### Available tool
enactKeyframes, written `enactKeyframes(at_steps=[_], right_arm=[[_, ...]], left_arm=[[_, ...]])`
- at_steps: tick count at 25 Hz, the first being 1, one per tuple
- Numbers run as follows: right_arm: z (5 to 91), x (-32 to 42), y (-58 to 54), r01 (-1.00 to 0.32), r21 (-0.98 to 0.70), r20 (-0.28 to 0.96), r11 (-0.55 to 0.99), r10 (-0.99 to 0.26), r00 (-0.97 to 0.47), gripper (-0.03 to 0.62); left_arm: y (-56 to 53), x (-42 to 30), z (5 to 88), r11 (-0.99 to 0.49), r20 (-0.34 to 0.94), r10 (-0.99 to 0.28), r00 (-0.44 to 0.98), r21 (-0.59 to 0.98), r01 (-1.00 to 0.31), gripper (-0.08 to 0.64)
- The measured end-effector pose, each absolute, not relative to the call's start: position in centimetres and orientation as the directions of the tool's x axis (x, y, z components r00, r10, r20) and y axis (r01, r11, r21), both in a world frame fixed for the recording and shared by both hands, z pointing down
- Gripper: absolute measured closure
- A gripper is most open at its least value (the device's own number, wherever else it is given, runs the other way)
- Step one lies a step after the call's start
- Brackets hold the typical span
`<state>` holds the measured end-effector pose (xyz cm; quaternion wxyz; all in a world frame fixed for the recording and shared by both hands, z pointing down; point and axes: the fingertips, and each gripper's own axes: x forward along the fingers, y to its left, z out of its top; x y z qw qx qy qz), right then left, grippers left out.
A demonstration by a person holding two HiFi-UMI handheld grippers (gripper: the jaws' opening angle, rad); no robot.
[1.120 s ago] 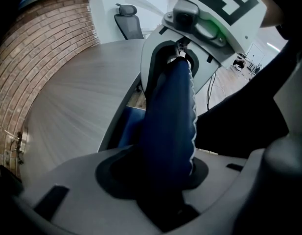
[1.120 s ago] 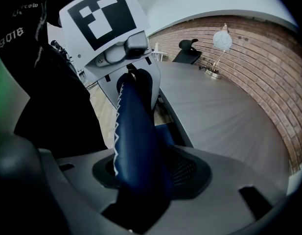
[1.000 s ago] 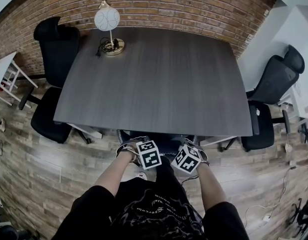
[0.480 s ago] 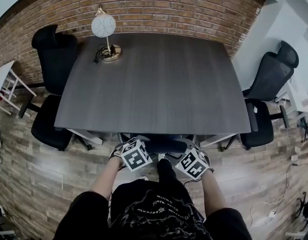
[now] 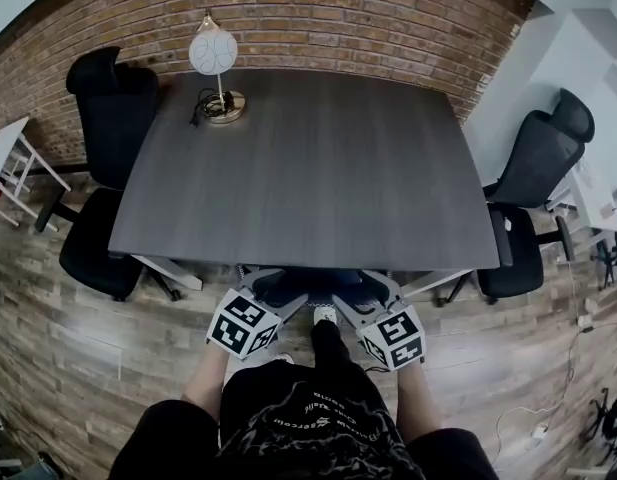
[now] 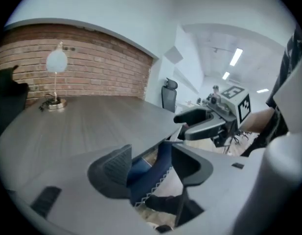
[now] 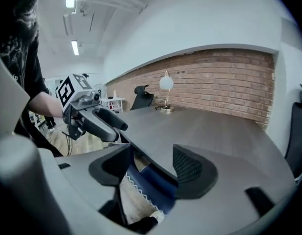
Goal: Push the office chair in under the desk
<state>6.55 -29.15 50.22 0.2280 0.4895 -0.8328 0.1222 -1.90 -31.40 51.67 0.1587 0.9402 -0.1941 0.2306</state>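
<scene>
Two big things first: the desk fills the middle of the head view, and the office chair sits tucked under its near edge at lower centre, only the blue top of its back showing. I judge the push about done. The left gripper and right gripper have just been spreading their jaws; nothing is pressed between the pads. My worry is that the chair rolls back out on the wood floor, or that a jaw snags its back. The lamp at upper left stands well apart.
</scene>
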Motion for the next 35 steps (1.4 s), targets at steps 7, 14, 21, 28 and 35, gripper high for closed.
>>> enactKeyframes(at_steps=[7, 14, 21, 28, 35], right_arm=[[44.7, 7.0, -29.6, -0.926, 0.041, 0.328, 0.376, -0.880, -0.343, 0.322], [39.7, 7.5, -29.5, -0.954, 0.087, 0.180, 0.288, -0.946, -0.269, 0.322], [36.7, 6.6, -29.3, -0.961, 0.101, 0.080, 0.258, -0.965, -0.251, 0.324], [35.6, 6.3, -29.5, -0.964, 0.096, 0.044, 0.249, -0.968, -0.246, 0.325], [35.6, 5.6, -29.6, -0.960, 0.126, 0.043, 0.248, -0.969, -0.245, 0.421]], left_arm=[[-32.5, -4.0, 45.1, -0.834, 0.299, -0.498, 0.814, 0.090, -0.544, 0.302], [-33.0, -5.5, 39.6, -0.763, 0.122, -0.636, 0.762, 0.052, -0.644, 0.302], [-32.7, -5.6, 35.0, -0.735, -0.010, -0.678, 0.735, 0.001, -0.678, 0.302], [-32.5, -5.8, 34.1, -0.727, -0.046, -0.686, 0.726, 0.015, -0.687, 0.302], [-32.6, -5.8, 35.0, -0.717, -0.002, -0.697, 0.718, 0.016, -0.696, 0.443]])
